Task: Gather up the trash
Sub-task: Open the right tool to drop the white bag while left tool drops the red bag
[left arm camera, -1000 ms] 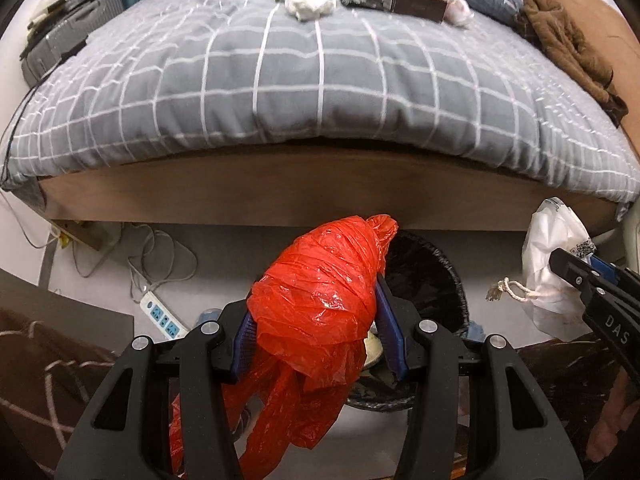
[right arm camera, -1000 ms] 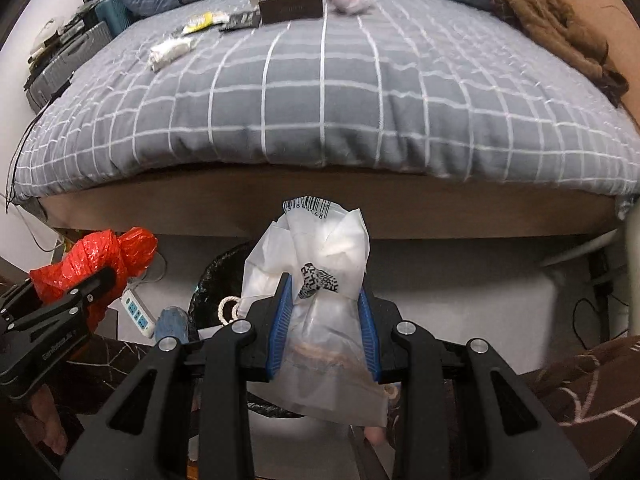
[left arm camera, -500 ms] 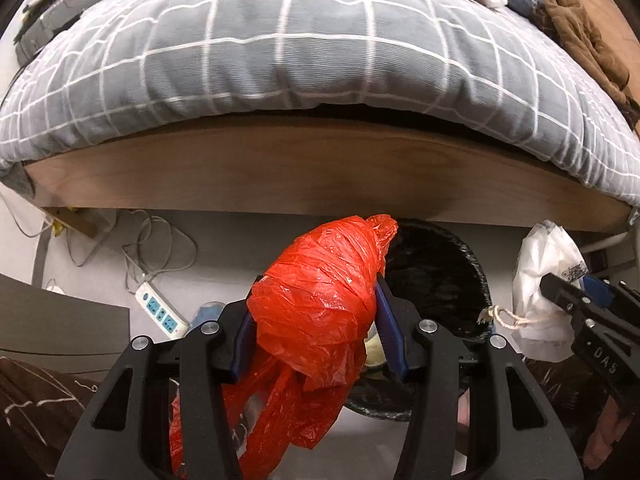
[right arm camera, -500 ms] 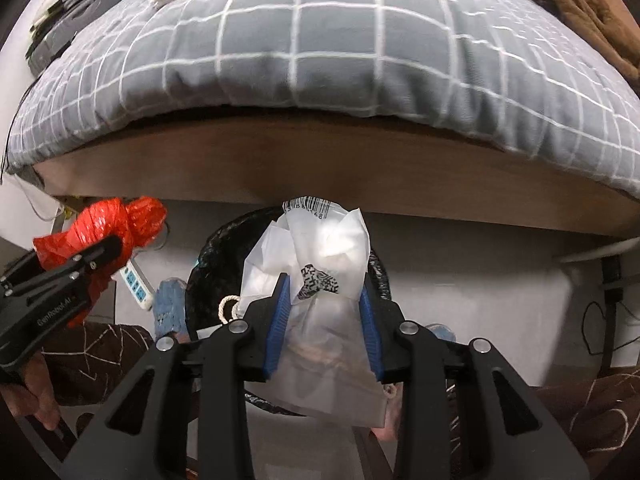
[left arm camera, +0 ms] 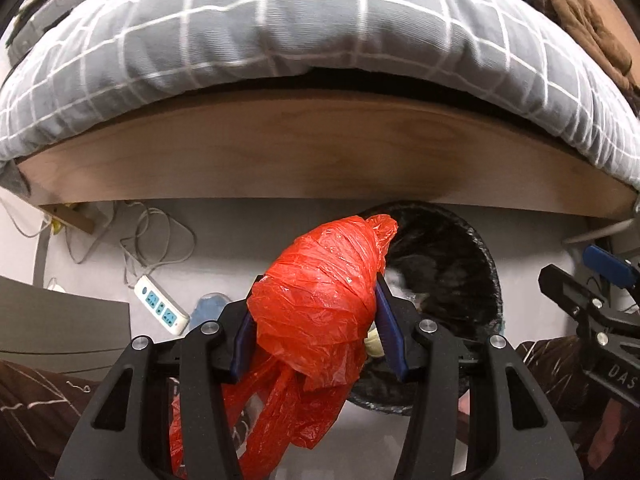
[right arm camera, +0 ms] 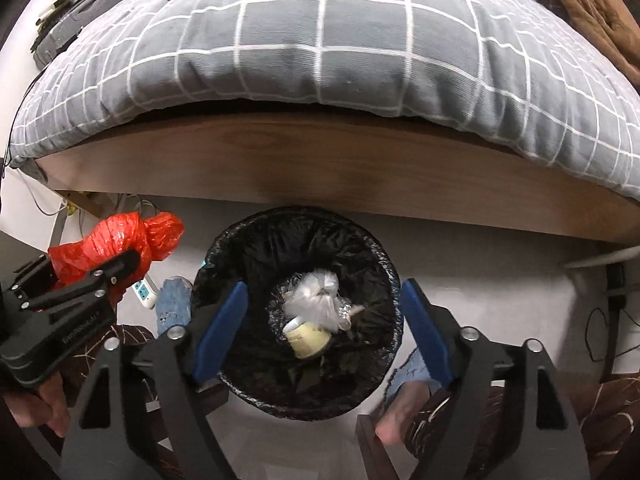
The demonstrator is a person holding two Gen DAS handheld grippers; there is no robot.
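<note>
On our left, the left gripper (left arm camera: 316,324) is clenched on a crumpled red plastic bag (left arm camera: 320,304); its blue pads (left arm camera: 386,328) press into the bag from both sides, and the bag's loose tail hangs down below the jaws. Ahead of these jaws and a little to their right stands the black-lined trash bin (left arm camera: 486,276), at the foot of the wooden bed frame (left arm camera: 320,156). To the left of the jaws a white power strip (left arm camera: 162,308) lies on the floor

Moving right, our right gripper (right arm camera: 324,320) has just been opening and its jaws now stand wide apart with nothing between the pads. Straight beyond the gap between them we look down into the trash bin (right arm camera: 376,256), where a clear plastic bag (right arm camera: 320,300) lies at the bottom, resting against a pale yellow cup (right arm camera: 308,338). Above both grippers the grey checked duvet (right arm camera: 320,48) overhangs the bed frame
</note>
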